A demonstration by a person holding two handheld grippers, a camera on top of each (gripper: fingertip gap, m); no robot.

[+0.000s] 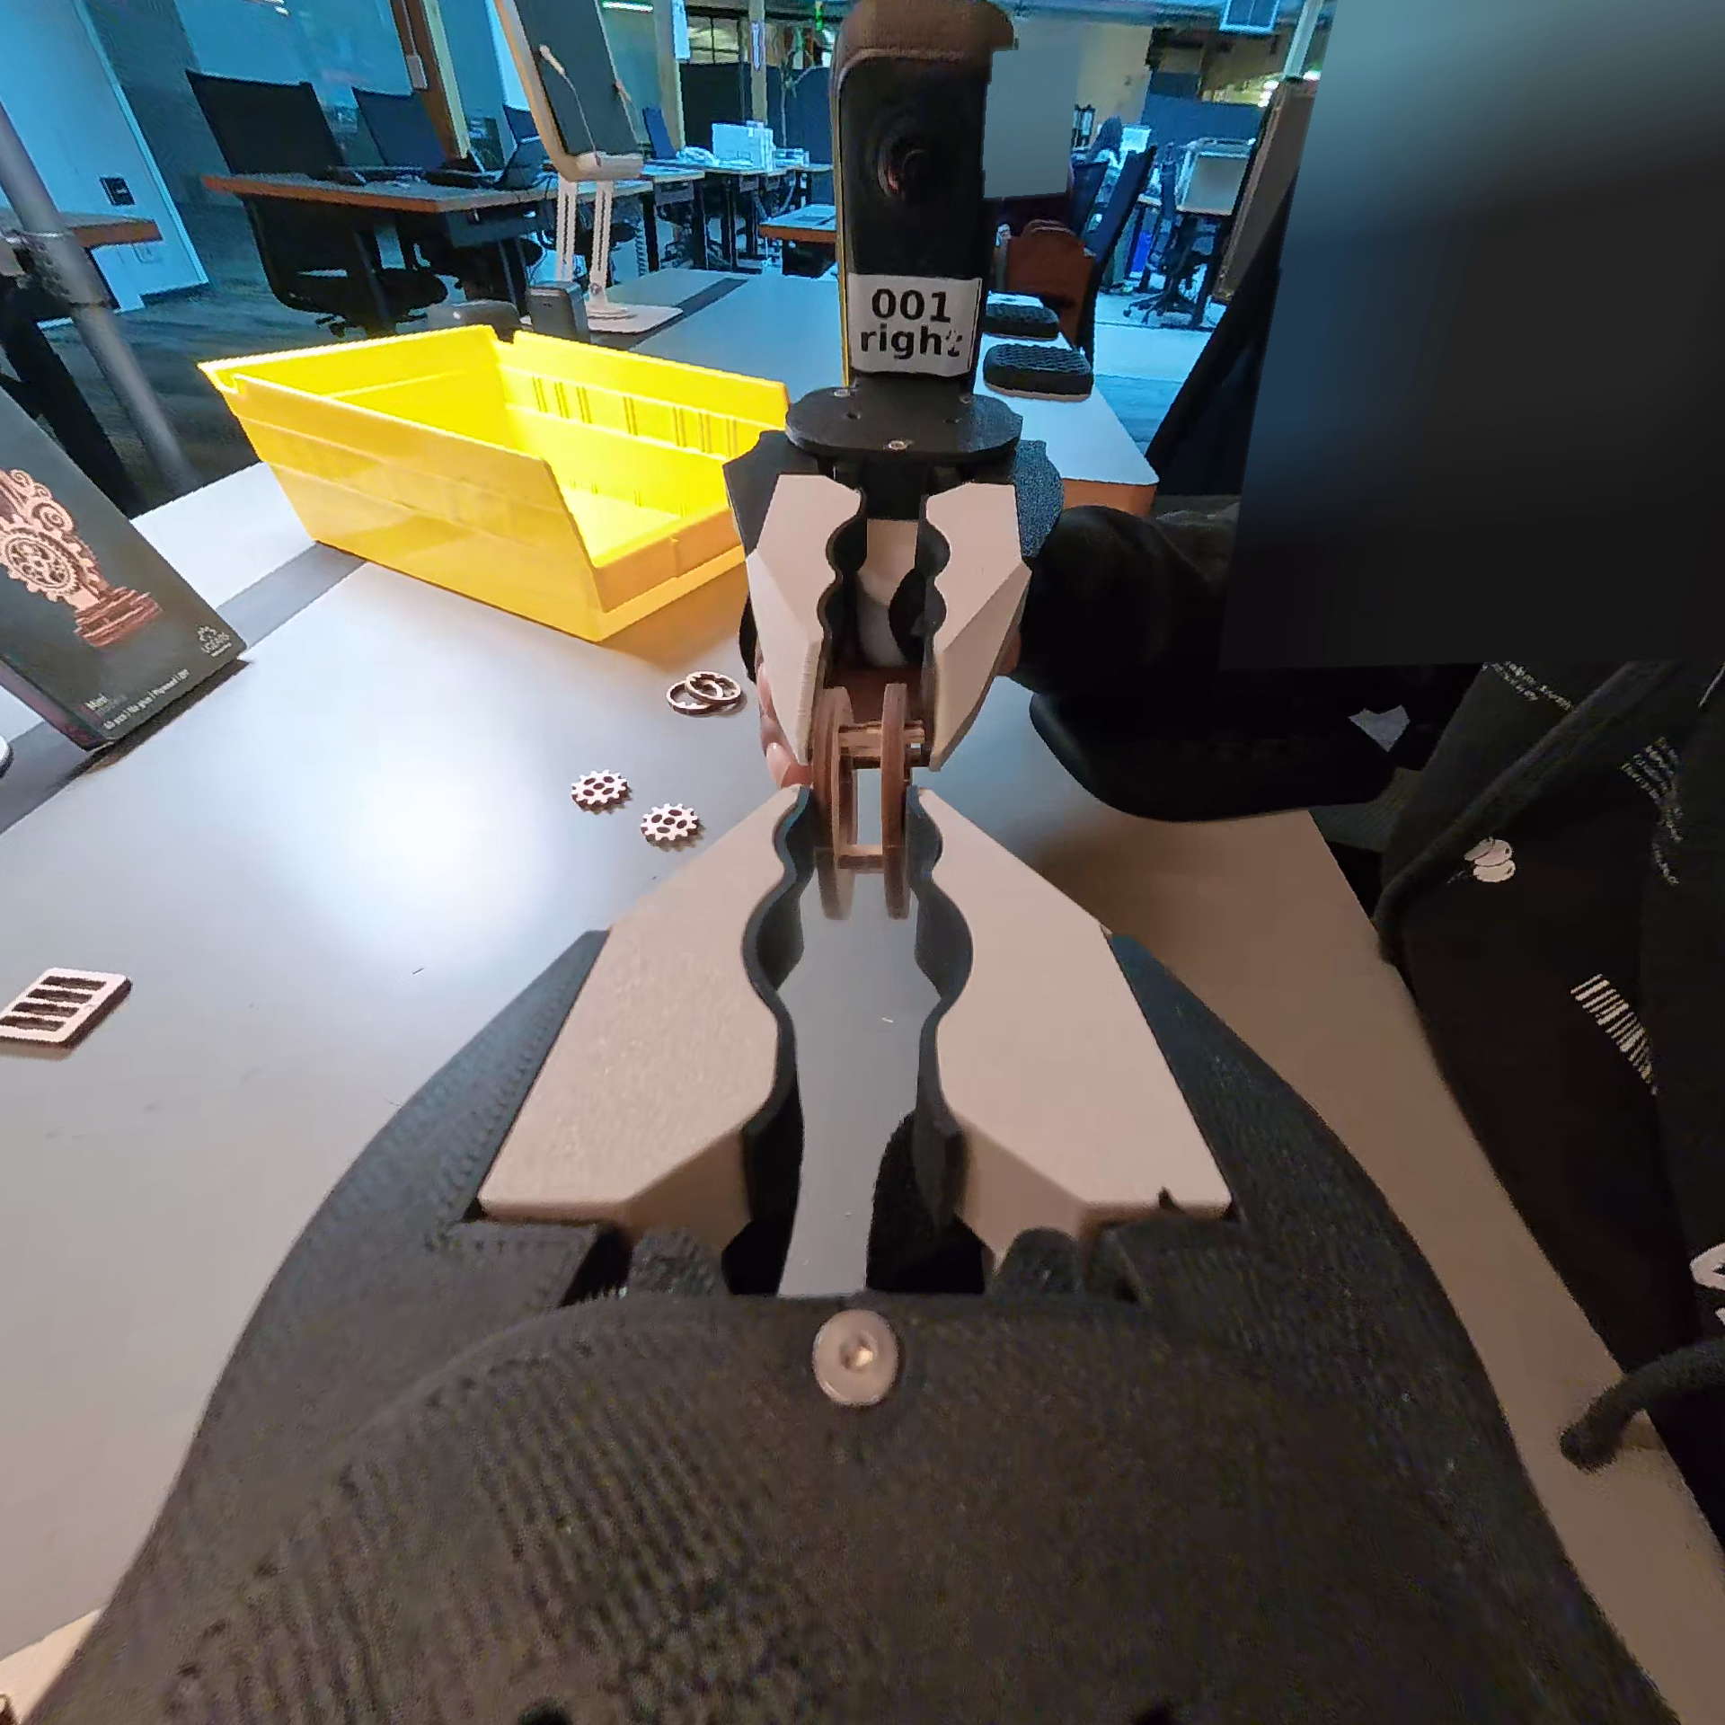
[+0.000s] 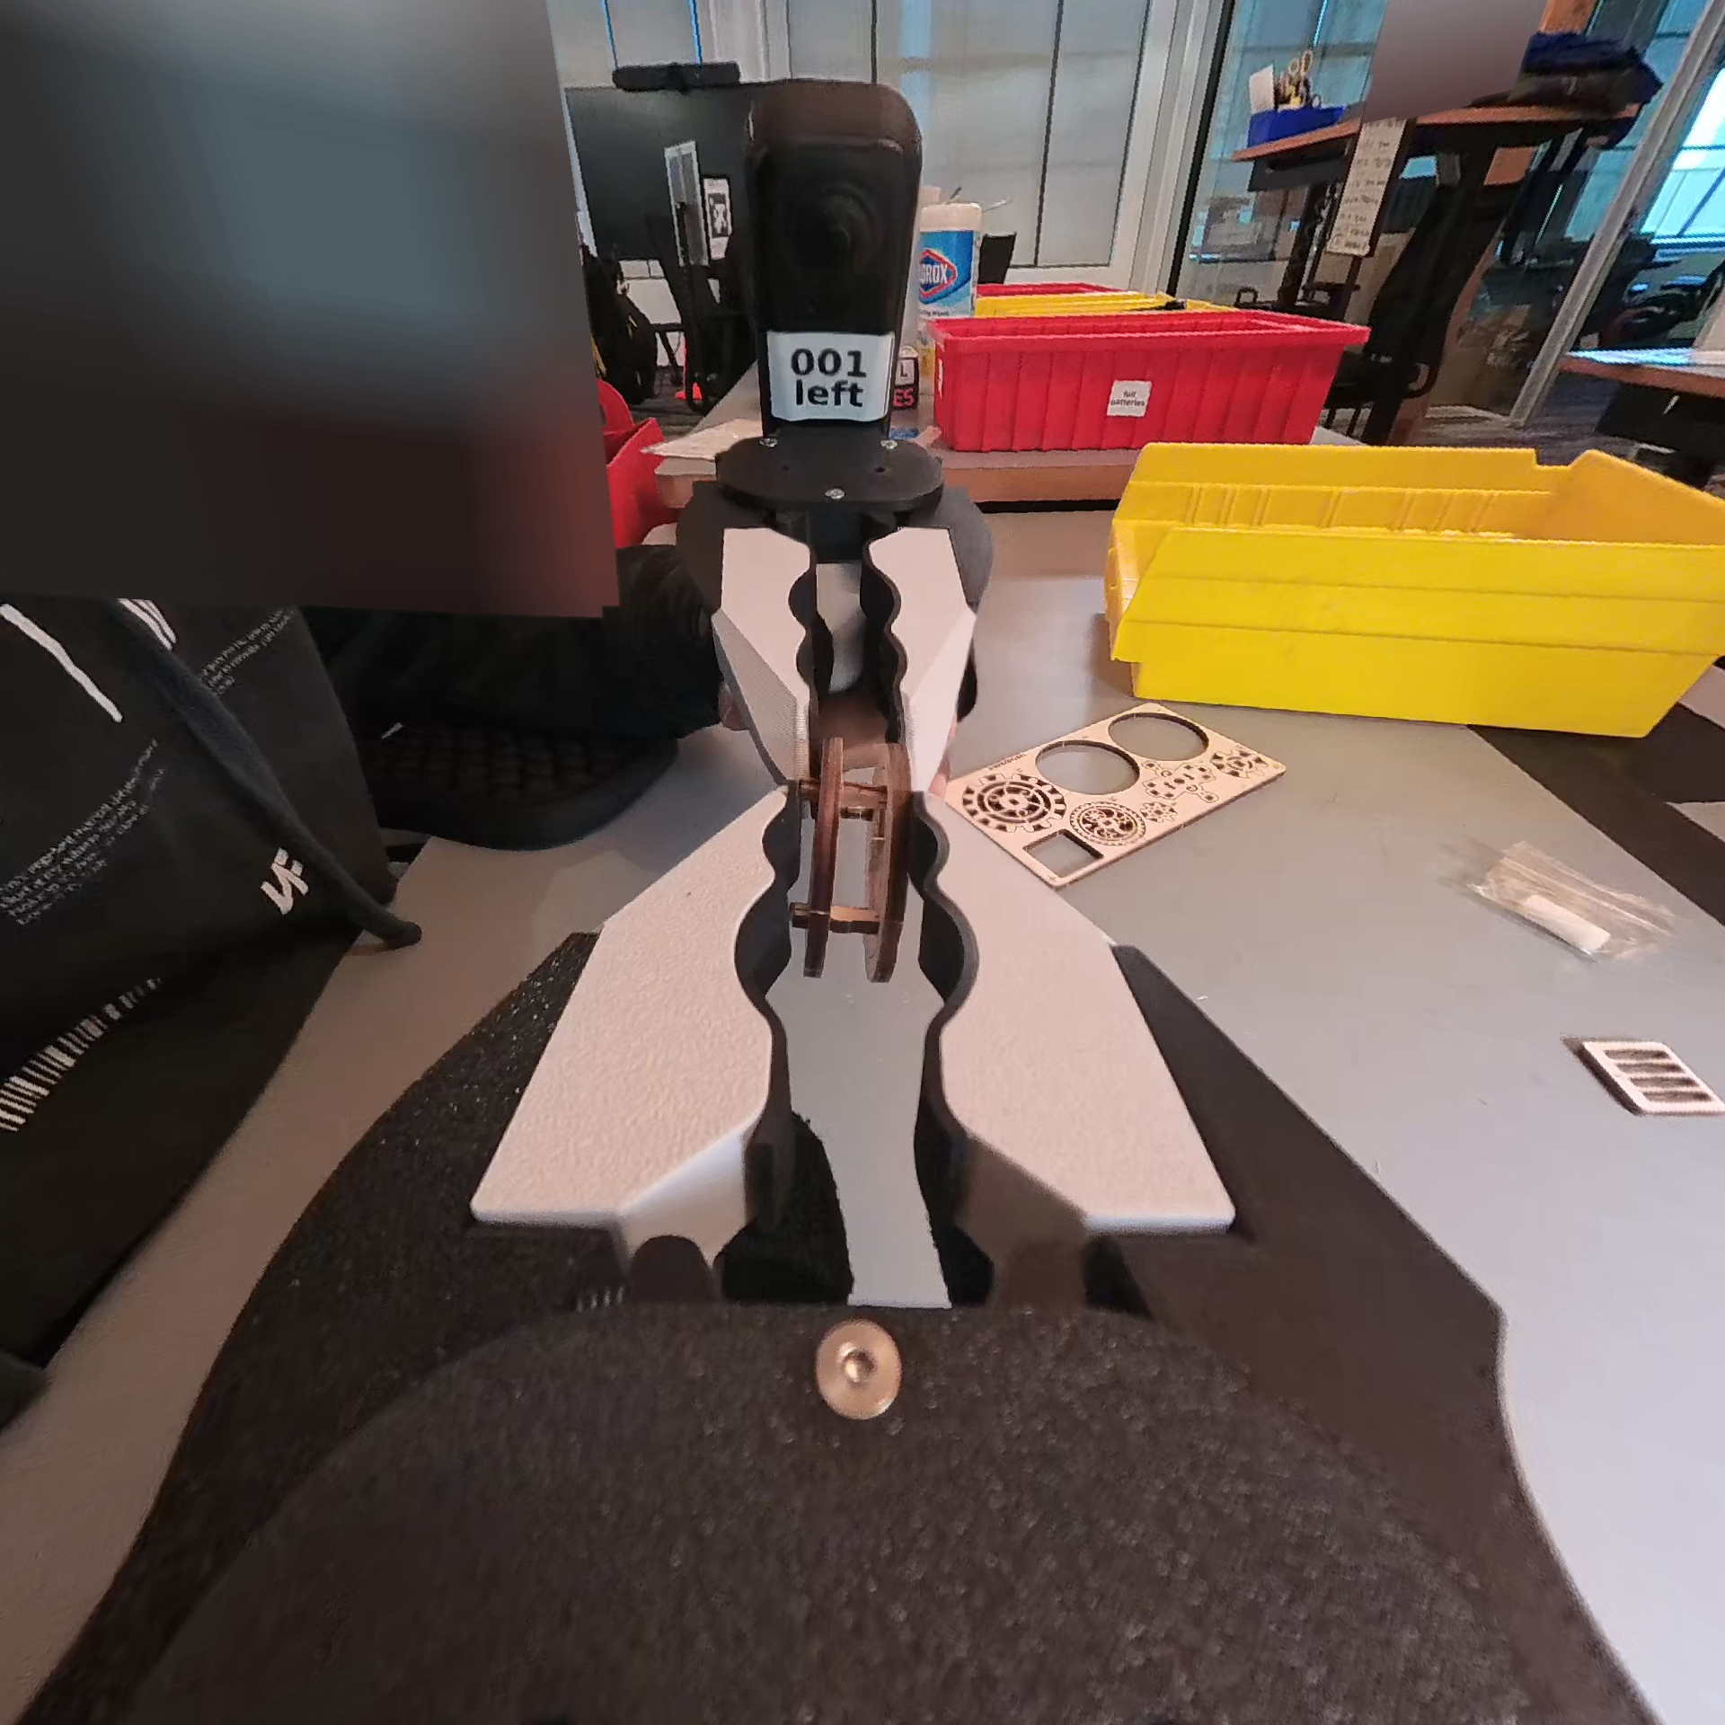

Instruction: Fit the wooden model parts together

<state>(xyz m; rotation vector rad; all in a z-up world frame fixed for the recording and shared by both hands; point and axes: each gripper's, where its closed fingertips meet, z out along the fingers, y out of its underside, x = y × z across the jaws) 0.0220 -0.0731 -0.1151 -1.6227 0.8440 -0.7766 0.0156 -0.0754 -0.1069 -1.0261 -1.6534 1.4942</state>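
A small wooden assembly (image 1: 861, 821), two dark discs joined by light cross-pieces, hangs above the grey table (image 1: 327, 840) between both grippers. My left gripper (image 1: 859, 807) is shut on its near end. My right gripper (image 1: 868, 742) faces it from the far side and is shut on the other end. In the right wrist view my right gripper (image 2: 854, 812) pinches the assembly (image 2: 845, 873) and the left gripper (image 2: 859, 761) holds it from opposite. Two small wooden gears (image 1: 600, 792) and two rings (image 1: 705, 693) lie loose on the table to the left.
A yellow bin (image 1: 448, 467) stands behind the gears; it also shows in the right wrist view (image 2: 1400, 607). A punched wooden sheet (image 2: 1111, 793), a plastic bag of small parts (image 2: 1559, 896), a slotted wooden piece (image 2: 1652, 1075) and the kit box (image 1: 84, 597) lie around. A person's dark sleeve (image 1: 1167, 653) is close. Less than 4 cm separates the two grippers' tips. The slotted wooden piece (image 2: 1652, 1075) is about 25 cm from both grippers' fingertips. It is also in sight in the left wrist view (image 1: 44, 1013).
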